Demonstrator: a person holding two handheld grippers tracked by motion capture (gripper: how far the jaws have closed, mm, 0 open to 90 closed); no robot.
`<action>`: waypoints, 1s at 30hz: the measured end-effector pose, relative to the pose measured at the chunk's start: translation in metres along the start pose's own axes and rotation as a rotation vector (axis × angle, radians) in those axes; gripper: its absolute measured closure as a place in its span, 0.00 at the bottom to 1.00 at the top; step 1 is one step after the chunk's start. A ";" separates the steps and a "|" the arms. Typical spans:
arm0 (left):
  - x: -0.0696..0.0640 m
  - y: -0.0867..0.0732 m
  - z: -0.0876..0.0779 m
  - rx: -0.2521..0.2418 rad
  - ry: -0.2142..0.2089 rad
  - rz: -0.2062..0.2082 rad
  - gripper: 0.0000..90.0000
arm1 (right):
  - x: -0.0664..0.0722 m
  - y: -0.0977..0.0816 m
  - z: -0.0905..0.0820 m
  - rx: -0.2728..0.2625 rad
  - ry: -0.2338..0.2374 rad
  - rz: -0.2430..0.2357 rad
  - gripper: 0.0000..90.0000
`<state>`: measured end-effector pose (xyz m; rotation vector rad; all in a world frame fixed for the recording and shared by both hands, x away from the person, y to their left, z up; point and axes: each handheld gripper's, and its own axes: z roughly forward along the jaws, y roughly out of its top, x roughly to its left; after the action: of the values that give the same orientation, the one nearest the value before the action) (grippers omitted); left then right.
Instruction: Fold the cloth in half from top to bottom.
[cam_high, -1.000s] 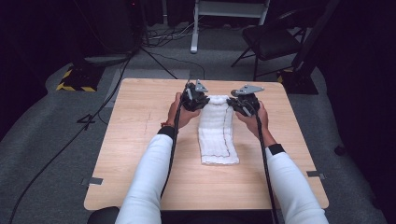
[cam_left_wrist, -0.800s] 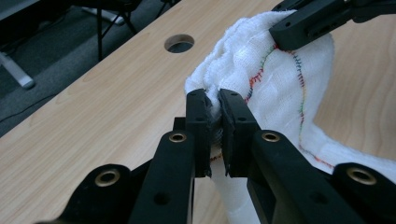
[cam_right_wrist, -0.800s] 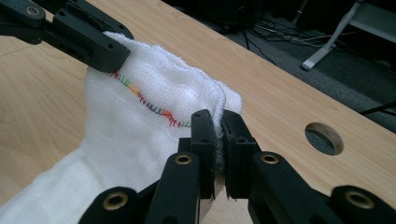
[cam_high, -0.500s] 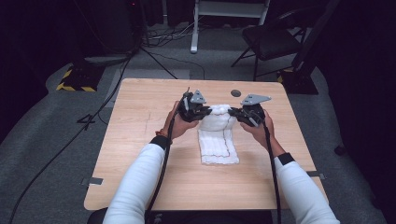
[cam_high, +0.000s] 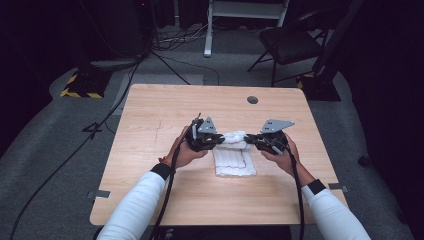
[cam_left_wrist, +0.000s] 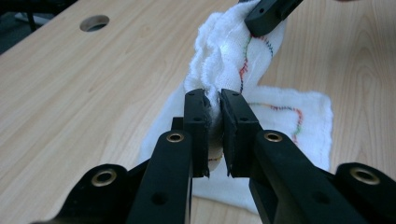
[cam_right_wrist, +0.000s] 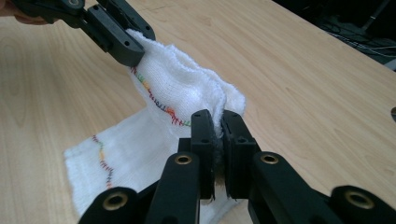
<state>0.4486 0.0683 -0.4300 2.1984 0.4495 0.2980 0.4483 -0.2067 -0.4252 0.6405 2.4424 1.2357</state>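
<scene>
A dark room with cables, a chair (cam_high: 290, 42) and stands on grey carpet surrounds a pale wooden tabletop (cam_high: 150, 115) with a round cable hole (cam_high: 252, 99) near its far edge. On it lies a white cloth (cam_high: 234, 159) with coloured stitching, already partly doubled over. The left claw (cam_high: 216, 142) is clamped on one far corner of the cloth, and the right claw (cam_high: 255, 141) is clamped on the other; in each gripper view the black jaws pinch a bunched white edge between them (cam_left_wrist: 214, 108) (cam_right_wrist: 218, 122). The lifted edge hangs between the two claws, running across the tabletop from left to right, while the rest of the cloth lies flat just beneath and toward the person. Its long axis runs away from the person, so the likely next move is to carry the held edge nearer and lay it on the near edge. Both hands sit equally close to the cloth. No containers stand on the tabletop.
</scene>
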 end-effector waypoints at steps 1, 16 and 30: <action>-0.002 -0.001 0.000 0.004 -0.003 0.002 0.91 | 0.002 -0.001 0.000 0.000 0.005 -0.005 0.94; -0.024 -0.012 0.002 0.035 -0.039 0.043 0.90 | 0.018 -0.017 -0.008 0.024 0.047 -0.023 0.94; -0.044 -0.020 0.005 0.080 -0.082 0.097 0.88 | 0.031 -0.035 -0.014 0.077 0.105 -0.035 0.94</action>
<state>0.4063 0.0575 -0.4512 2.3050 0.3149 0.2442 0.4068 -0.2179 -0.4489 0.5638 2.5869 1.1943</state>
